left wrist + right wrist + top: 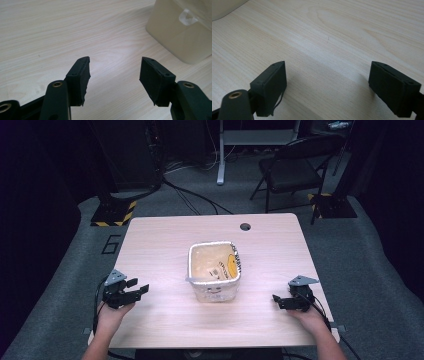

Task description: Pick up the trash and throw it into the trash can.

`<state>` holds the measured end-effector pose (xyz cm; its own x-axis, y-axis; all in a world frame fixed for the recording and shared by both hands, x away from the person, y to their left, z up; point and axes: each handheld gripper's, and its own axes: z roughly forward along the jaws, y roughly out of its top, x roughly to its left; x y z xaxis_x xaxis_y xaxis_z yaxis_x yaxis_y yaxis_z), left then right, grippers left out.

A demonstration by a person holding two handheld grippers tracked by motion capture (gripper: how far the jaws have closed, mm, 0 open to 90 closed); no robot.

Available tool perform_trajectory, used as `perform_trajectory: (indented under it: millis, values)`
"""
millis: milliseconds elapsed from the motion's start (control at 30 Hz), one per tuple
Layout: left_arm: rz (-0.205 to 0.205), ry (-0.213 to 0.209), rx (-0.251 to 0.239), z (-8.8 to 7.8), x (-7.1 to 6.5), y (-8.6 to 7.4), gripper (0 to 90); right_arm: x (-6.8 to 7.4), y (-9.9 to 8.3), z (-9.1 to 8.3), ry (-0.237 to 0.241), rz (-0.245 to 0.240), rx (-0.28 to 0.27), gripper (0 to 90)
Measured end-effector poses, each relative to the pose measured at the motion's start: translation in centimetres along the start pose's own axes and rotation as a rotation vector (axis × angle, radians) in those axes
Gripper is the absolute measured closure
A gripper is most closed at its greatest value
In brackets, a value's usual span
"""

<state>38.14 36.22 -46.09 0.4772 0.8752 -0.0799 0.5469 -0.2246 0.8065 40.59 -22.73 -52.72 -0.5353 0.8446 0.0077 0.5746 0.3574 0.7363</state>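
Observation:
A translucent square tub (pixel 214 270) with a silvery rim stands in the middle of the wooden table (pixel 165 240); a yellow and white wrapper (pixel 229 265) lies inside it. My left gripper (pixel 138 287) rests near the table's front left, open, nothing between its jaws. In the left gripper view that gripper (pixel 114 70) points at bare wood, with the tub (pixel 180 27) ahead to the right. My right gripper (pixel 275 301) sits at the front right, open and empty. In the right gripper view the gripper (pixel 327 75) faces bare tabletop, with the tub's corner (pixel 223 7) at the top left.
A round cable hole (pixel 245 226) is near the table's far edge. Beyond the table stand a folding chair (pixel 295 167), a white desk leg (pixel 220 155) and stands with yellow-black striped bases (pixel 114 213). Cables run over the grey floor.

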Motion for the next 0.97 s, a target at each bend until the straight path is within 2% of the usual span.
perform_trajectory:
  millis: [233,567,733,867,967]
  values:
    - [-0.018,0.009,0.005,0.4,0.7,-1.5,41.1,0.0,0.0,0.0,0.000,0.000,0.000,14.1]
    - [-0.040,0.028,0.000,0.7,1.4,-2.7,40.5,0.0,0.0,0.0,0.000,0.000,0.000,14.1]
    - [-0.039,0.033,0.018,1.2,1.7,-3.4,40.0,0.0,0.0,0.0,0.000,0.000,0.000,14.1]
    - [-0.059,0.035,0.031,1.7,1.9,-4.0,38.8,0.0,0.0,0.0,0.000,0.000,0.000,14.1]
    - [-0.037,0.047,0.041,2.0,1.9,-4.3,37.8,0.0,0.0,0.0,0.000,0.000,0.000,14.1]
